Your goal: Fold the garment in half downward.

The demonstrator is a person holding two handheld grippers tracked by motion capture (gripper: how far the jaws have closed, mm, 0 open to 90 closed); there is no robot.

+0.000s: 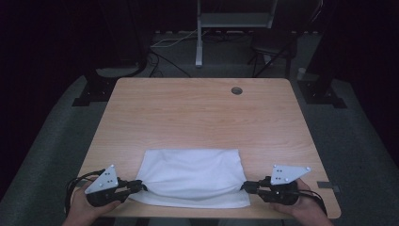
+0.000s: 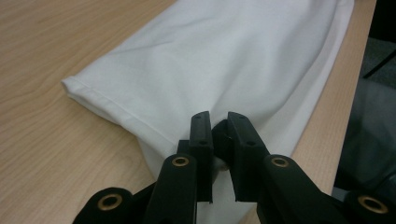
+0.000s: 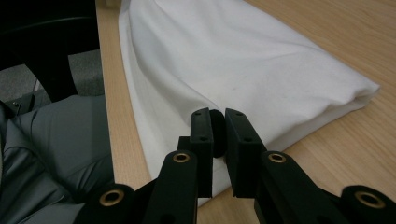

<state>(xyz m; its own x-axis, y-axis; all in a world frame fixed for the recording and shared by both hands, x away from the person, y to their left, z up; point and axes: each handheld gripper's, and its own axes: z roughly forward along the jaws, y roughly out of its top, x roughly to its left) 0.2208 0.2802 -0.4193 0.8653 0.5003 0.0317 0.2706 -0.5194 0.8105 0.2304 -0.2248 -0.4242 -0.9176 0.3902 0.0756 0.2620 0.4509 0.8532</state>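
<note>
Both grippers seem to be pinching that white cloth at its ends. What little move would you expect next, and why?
Probably lifting both ends together and carrying them toward the far edge, to fold it. The left gripper and right gripper are each shut on a near corner of the white cloth, which lies flat at the table's near edge.

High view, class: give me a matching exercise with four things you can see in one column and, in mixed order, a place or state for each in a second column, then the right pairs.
Things:
1. white cloth
2. left gripper
3. right gripper
4. round hole

Places or states:
A. shut on the cloth's right edge
B. in the table top near its far edge
C. lying folded at the table's near edge
D. shut on the cloth's left edge

Pairs: 1-C, 2-D, 3-A, 4-B
</note>
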